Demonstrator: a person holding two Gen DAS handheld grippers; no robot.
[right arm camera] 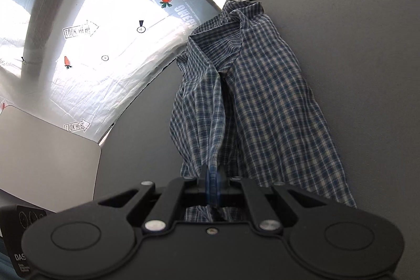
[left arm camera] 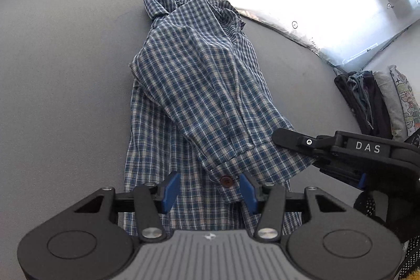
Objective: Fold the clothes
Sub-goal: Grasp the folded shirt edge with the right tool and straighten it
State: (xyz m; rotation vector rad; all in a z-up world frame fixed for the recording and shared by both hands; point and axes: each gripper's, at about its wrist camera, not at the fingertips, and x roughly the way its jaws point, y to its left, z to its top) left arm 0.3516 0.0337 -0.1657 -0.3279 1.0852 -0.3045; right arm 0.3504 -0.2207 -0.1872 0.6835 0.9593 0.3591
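The plaid shirt (left arm camera: pixel 199 85) lies bunched lengthwise on the grey table (left arm camera: pixel 65 96), collar end far, hem end near, as we work toward a fold. Our right gripper (right arm camera: pixel 214 185) is pinched tight on a narrow fold of the cloth at the near edge, and the fabric runs taut from its blue pads up toward the collar (right arm camera: pixel 241 12). Our left gripper (left arm camera: pixel 210 192) hovers half-wide over the near hem, blue pads on either side of a brown button (left arm camera: pixel 226 180) without pressing on it; it holds nothing. In the left wrist view the right gripper comes in from the right side and bites the shirt's near right edge.

To do this step well, we judge the left gripper should take the hem edge just beside the button, catching a single layer rather than the whole bunch. Both grips should then sit level with each other, so that the shirt spreads flat instead of twisting. The risk we see is the crumpled sleeve folded across the middle, which may stay trapped unless the cloth is lifted and shaken open. A stack of folded clothes (left arm camera: pixel 378 101) waits at the far right, well apart from the shirt.
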